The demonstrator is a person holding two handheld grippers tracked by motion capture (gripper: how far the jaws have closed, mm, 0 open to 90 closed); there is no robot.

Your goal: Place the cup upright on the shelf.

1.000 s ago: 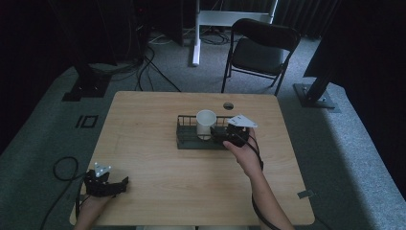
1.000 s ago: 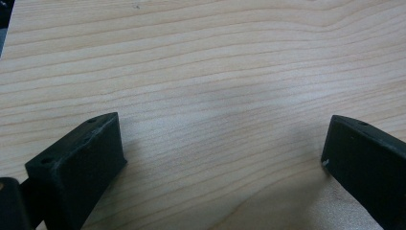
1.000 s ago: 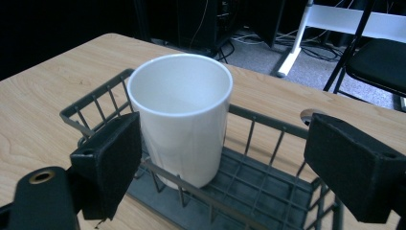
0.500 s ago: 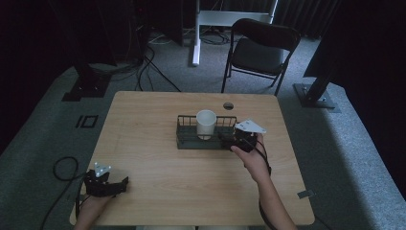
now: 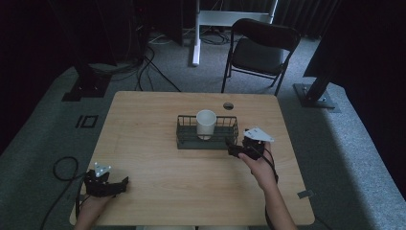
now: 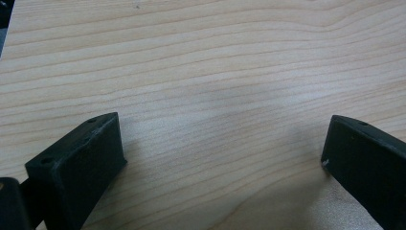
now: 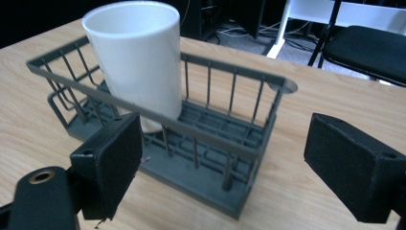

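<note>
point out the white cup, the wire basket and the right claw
white cup (image 7: 136,57), right gripper view, its side wall
wire basket (image 7: 230,72), right gripper view, its far rim
right claw (image 5: 230,148), high view, between its fingertips

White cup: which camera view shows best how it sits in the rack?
The right gripper view: the white cup stands upright, close up, inside the grey wire rack. The high view shows it small, from above.

— Left gripper (image 5: 125,182) status?
— Held low in the left hand (image 5: 93,201) at the person's near left; jaws spread wide, nothing between them.
— Right gripper (image 5: 228,145)?
— Right hand (image 5: 258,165) extended forward, forearm angled inward; jaws wide apart, nothing gripped.
</note>
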